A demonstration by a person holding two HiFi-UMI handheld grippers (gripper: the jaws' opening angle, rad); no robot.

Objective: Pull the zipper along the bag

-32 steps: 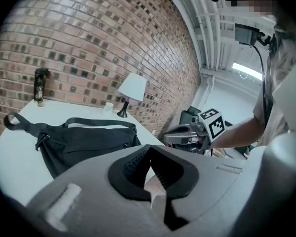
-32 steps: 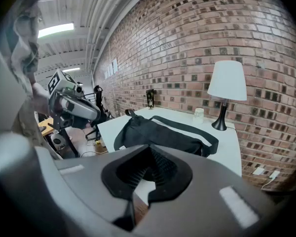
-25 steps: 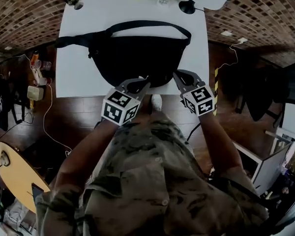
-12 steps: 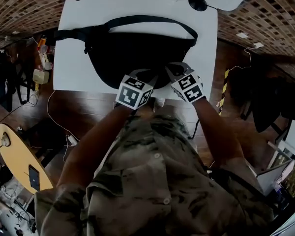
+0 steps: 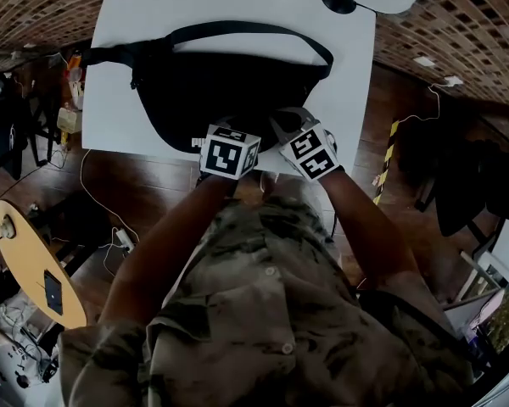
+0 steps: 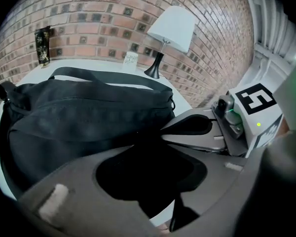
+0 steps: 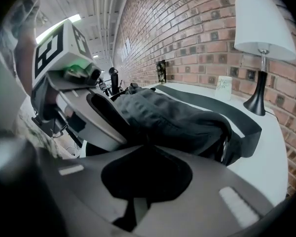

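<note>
A black waist bag [image 5: 225, 87] with a long strap lies on the white table [image 5: 339, 83]. Both grippers are at its near edge, side by side. My left gripper [image 5: 228, 129] points into the bag's front fabric [image 6: 89, 117]. Its jaws are opening, with dark fabric at the tips [image 6: 149, 138] and no firm pinch visible. My right gripper [image 5: 282, 122] is shut on the bag's near edge, its tips meeting on the black cloth [image 7: 145, 144]. It also shows as closed in the left gripper view [image 6: 164, 130]. The zipper pull is hidden from me.
A white-shaded lamp [image 6: 170, 31] and a small white cup [image 6: 130, 59] stand at the table's far edge by the brick wall. A dark upright object [image 6: 43, 45] is at the far left corner. A round yellow table [image 5: 30, 270] stands on the floor to the left.
Both grippers have moved forward onto the bag's near edge and drawn closer together. The left cube now covers its jaws in the head view.
</note>
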